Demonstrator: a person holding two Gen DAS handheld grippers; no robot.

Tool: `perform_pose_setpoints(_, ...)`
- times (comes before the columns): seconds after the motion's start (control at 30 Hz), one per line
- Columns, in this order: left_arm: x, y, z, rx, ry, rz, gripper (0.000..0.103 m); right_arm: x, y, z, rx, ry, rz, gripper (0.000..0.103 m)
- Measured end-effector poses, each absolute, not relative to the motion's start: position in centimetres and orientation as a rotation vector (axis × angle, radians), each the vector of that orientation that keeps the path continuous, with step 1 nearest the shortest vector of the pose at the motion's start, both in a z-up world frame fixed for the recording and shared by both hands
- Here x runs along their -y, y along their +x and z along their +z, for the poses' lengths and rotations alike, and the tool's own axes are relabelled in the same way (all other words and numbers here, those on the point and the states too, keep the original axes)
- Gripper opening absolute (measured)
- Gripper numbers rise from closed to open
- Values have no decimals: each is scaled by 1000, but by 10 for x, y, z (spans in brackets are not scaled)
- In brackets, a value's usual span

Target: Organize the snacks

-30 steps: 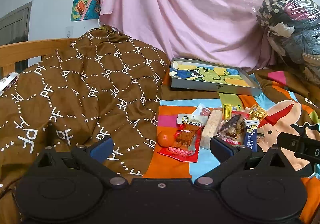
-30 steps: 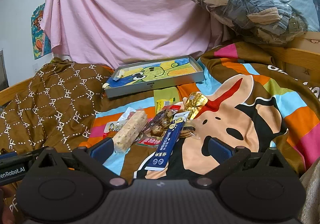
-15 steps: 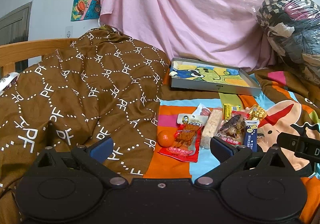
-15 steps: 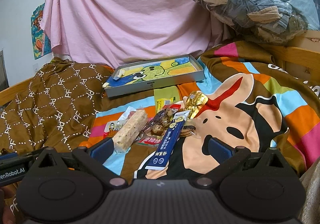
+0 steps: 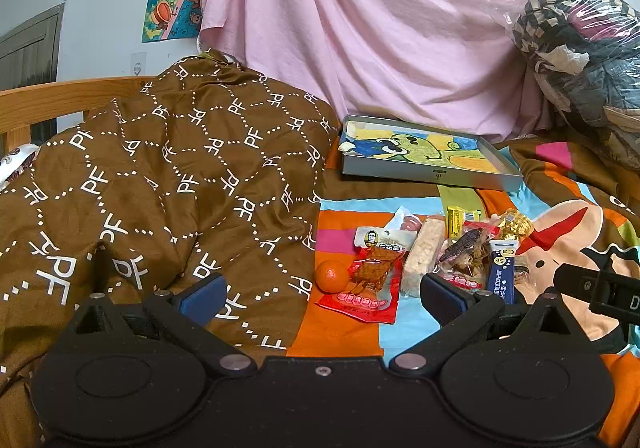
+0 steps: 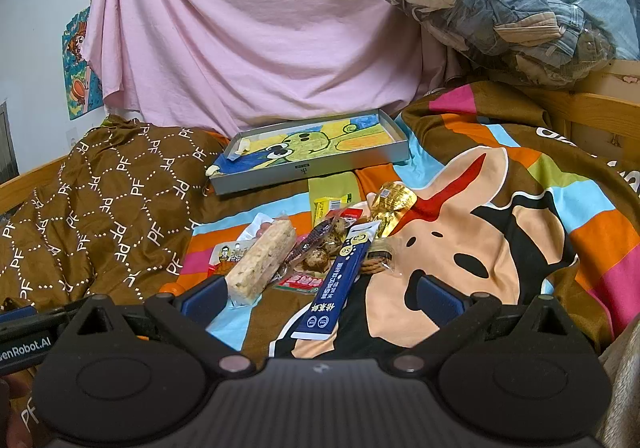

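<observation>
Left wrist view, one orange (image 5: 331,275), one tray (image 5: 428,172), both tools (image 5: 320,294) (image 6: 320,298) spread wide, empty

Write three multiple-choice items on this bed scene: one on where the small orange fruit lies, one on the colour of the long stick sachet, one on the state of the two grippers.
1. Where is the orange fruit?
A. Inside the grey tray
B. Beside the red snack packet, at the left end of the pile
C. On the brown quilt

2. What colour is the stick sachet?
A. Dark blue
B. Green
C. Pink

3. How are the left gripper and the right gripper?
A. Both shut on snacks
B. Left open, right shut
C. Both open and empty

Answers:
1 B: the fruit touches the red snack packet on the striped sheet, well short of the grey tray.
2 A: its wrapper is dark blue with white print.
3 C: each pair of fingers stands wide apart with nothing between.
</observation>
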State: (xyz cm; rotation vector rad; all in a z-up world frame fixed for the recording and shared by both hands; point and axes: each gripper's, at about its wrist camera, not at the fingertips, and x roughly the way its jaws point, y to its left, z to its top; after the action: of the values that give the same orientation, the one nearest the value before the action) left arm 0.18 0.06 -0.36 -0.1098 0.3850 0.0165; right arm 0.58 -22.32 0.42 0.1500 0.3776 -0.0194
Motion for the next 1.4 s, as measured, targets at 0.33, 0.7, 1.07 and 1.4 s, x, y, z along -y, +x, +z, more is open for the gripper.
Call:
perform_pose_setpoints(0.33, -1, 2, -3, -385, -109, 18, 102, 221, 7, 2, -380, 151, -18, 103)
perform_pose_setpoints(0.7, -4, 0, 1, -377, -106, 27, 102, 220, 8, 0, -394, 153, -9, 103)
perform_pose_setpoints(1.07, -2, 3, 5, -380, -95, 41, 102, 220, 11, 1, -414, 153, 6, 103)
perform_pose_setpoints(1.4, 1, 15, 11, -399, -66, 43, 102, 220, 23, 5, -477, 144, 20, 103)
